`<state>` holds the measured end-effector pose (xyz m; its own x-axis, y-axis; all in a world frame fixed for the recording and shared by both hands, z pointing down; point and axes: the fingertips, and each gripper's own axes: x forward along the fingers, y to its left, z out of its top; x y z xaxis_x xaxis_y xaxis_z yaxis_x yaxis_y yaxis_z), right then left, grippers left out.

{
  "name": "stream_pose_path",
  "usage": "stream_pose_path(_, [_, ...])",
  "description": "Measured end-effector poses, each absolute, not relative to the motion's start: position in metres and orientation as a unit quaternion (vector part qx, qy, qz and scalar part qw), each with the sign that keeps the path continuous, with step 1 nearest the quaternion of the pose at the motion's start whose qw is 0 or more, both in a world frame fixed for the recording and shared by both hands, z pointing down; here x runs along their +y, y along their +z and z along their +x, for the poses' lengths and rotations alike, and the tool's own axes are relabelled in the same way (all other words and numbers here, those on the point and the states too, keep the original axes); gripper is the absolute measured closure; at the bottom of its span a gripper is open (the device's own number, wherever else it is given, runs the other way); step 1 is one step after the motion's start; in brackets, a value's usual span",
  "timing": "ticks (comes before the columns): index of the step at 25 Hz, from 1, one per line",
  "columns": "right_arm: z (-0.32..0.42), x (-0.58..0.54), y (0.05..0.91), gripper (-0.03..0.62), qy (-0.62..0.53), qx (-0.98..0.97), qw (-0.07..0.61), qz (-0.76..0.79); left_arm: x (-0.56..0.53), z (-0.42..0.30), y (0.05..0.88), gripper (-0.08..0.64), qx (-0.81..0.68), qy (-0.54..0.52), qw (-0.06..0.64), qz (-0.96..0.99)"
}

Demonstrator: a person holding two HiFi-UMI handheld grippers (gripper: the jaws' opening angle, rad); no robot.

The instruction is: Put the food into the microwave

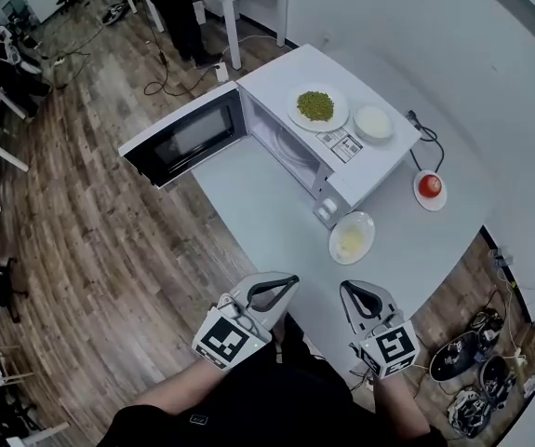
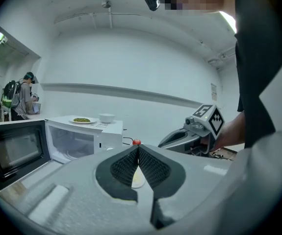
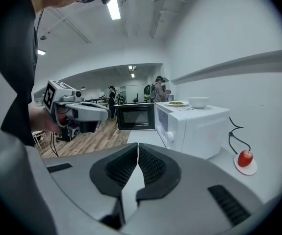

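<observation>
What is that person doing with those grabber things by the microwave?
A person holds a grabber in each hand at the near edge of the table. The left grabber and right grabber are both shut and empty. The microwave has its door open and looks empty inside. A plate of green food and a bowl sit on top. A plate of pale food waits in front.
</observation>
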<state>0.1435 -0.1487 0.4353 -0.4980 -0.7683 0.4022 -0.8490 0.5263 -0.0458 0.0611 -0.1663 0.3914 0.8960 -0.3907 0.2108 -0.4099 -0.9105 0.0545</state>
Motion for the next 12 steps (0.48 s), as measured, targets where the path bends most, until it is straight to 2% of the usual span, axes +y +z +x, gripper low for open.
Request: stream_pose_path(12, [0.188,-0.189,0.488,0.576,0.122,-0.857,0.165,0.474,-0.205,0.125,0.438,0.552,-0.206,0.103,0.067,0.971])
